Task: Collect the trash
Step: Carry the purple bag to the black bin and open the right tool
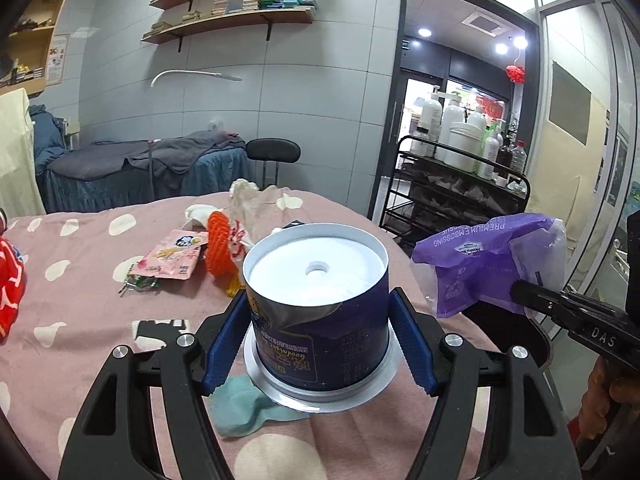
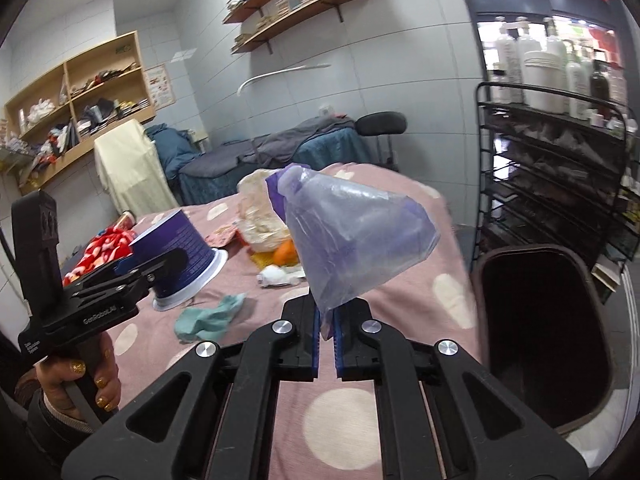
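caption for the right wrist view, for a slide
Right gripper shut on a purple plastic bag, lifted above the pink polka-dot cloth beside a dark bin.

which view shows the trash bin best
The right wrist view: the dark trash bin stands open beside the table, rim and inside plain. The left wrist view shows almost none of it, only a dark sliver behind the purple bag.

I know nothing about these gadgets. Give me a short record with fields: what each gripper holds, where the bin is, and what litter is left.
left gripper: shut on upside-down dark blue paper cup
right gripper: shut on crumpled purple plastic bag, lifted off the bed
bin: dark open trash bin, right of pink dotted bedspread
litter left: teal cloth scrap, pink snack wrapper, orange foam net
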